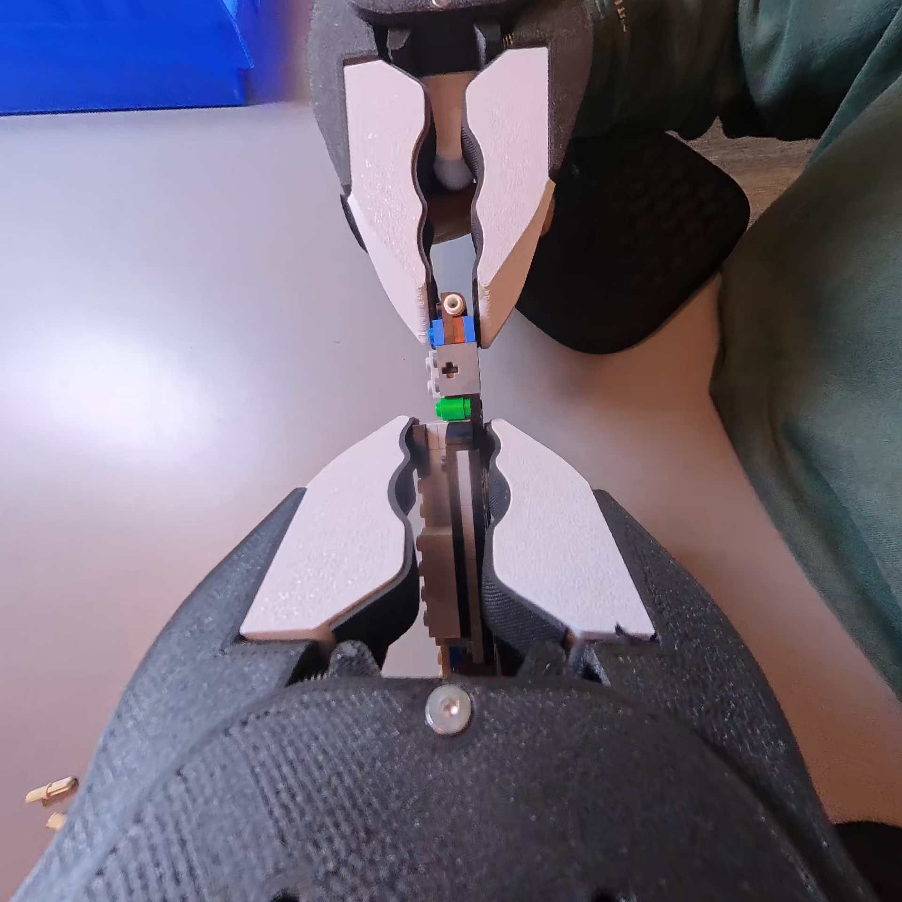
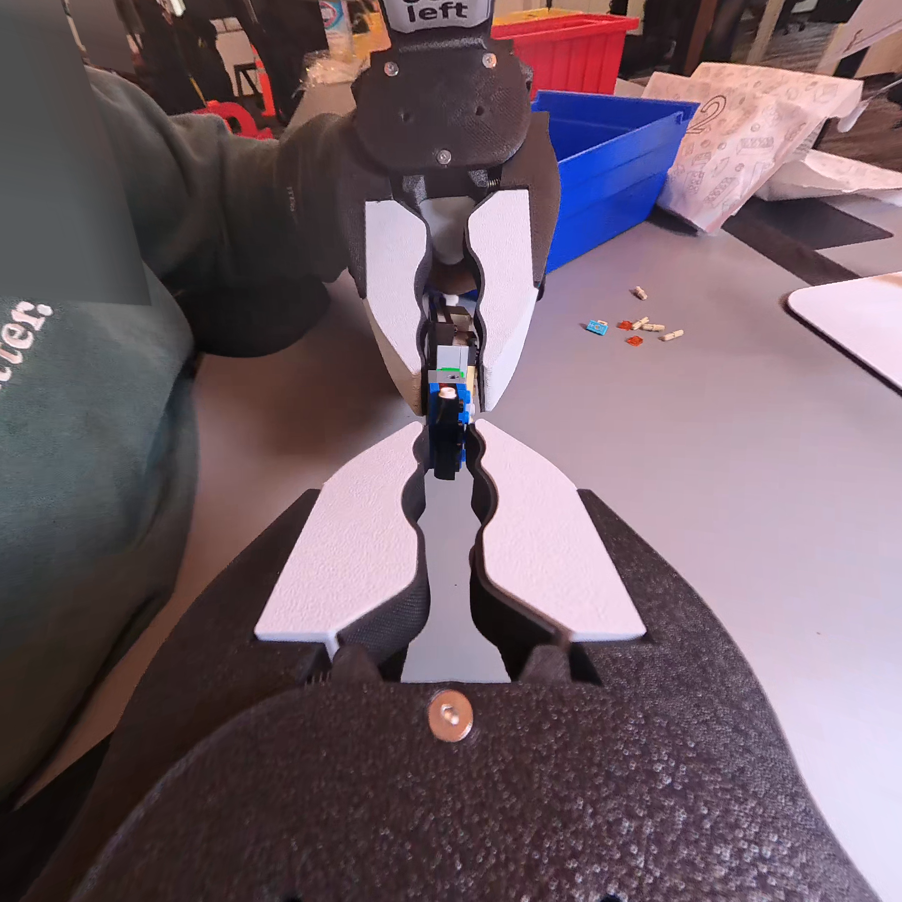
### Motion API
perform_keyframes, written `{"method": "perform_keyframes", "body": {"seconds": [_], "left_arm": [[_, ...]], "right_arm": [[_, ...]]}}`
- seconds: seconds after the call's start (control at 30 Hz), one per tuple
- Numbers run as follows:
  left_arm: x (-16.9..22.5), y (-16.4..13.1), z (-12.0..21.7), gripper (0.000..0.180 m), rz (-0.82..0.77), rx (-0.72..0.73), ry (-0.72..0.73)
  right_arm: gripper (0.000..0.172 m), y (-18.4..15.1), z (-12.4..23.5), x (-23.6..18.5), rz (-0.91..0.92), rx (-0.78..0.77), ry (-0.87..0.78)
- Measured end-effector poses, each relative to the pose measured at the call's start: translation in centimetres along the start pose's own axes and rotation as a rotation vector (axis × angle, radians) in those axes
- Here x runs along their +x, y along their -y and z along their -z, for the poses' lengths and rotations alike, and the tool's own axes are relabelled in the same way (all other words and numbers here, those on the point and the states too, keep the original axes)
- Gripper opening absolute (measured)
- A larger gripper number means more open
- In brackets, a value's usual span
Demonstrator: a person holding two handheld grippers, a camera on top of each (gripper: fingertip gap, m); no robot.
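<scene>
A: What has the left gripper (image 1: 448,422) got?

B: Its fingers are pinched on a long toy-brick assembly (image 1: 456,371), brown and black along the part lying between the pads. The piece runs out past the tips toward twelve o'clock: a green round stud (image 1: 451,407), then a grey block with a cross-shaped hole (image 1: 454,372), then a blue and brown section.

A: And the right gripper (image 2: 446,427)?

B: It meets the same assembly from the far end, tip to tip with the left one. Its fingers are closed on the blue and black end (image 2: 446,439), with a cream pin (image 2: 446,390) just beyond.

A: So both hold one piece?

B: Yes, above the grey table (image 2: 683,488), clear of its surface.

A: What lies around them?

B: In the right wrist view, loose small bricks (image 2: 634,329) at two o'clock: tan pins, red tiles, one light-blue tile. Beyond them a blue bin (image 2: 610,161) at one o'clock, a red bin (image 2: 566,49) behind it, and patterned paper bags (image 2: 756,132) farther right. A green sleeve (image 2: 171,161) fills ten o'clock.
</scene>
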State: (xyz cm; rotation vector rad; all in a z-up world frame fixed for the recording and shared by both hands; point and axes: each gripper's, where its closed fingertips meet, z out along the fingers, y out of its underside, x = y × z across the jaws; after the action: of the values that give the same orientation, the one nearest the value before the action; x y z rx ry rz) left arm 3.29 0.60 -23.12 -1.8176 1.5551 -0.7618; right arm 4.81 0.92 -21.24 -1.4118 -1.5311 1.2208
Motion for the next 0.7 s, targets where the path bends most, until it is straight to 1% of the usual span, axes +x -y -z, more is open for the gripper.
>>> {"method": "perform_keyframes", "body": {"seconds": [0.17, 0.27, 0.37, 0.47, 0.6, 0.63, 0.7], "left_arm": [[0.7, 0.0, -0.1, 0.026, -0.06, -0.015, -0.007], [1.0, 0.3, -0.3, 0.026, -0.122, -0.019, 0.027], [1.2, 0.3, -0.5, 0.026, -0.166, -0.024, 0.054], [1.3, 0.7, -0.5, 0.026, -0.205, -0.011, 0.08], [1.5, 1.0, -0.3, 0.026, -0.208, 0.015, 0.087], [1.5, 0.9, -0.3, 0.026, -0.194, 0.011, 0.078], [0.9, 0.6, -0.2, 0.025, -0.176, 0.003, 0.108]], "right_arm": [[0.015, -0.1, 0.2, -1.0, 0.084, 0.01, 0.056], [0.015, 0.0, 0.5, -1.6, 0.111, 0.021, 0.093], [0.015, -0.2, 0.7, -1.8, 0.091, 0.021, 0.132], [0.015, 0.0, 0.9, -2.0, 0.063, 0.054, 0.165], [0.015, 0.4, 1.0, -2.2, 0.01, 0.099, 0.21], [0.015, 0.3, 1.0, -2.2, 0.017, 0.095, 0.204], [0.015, 0.2, 0.7, -1.6, 0.113, 0.078, 0.109]]}}
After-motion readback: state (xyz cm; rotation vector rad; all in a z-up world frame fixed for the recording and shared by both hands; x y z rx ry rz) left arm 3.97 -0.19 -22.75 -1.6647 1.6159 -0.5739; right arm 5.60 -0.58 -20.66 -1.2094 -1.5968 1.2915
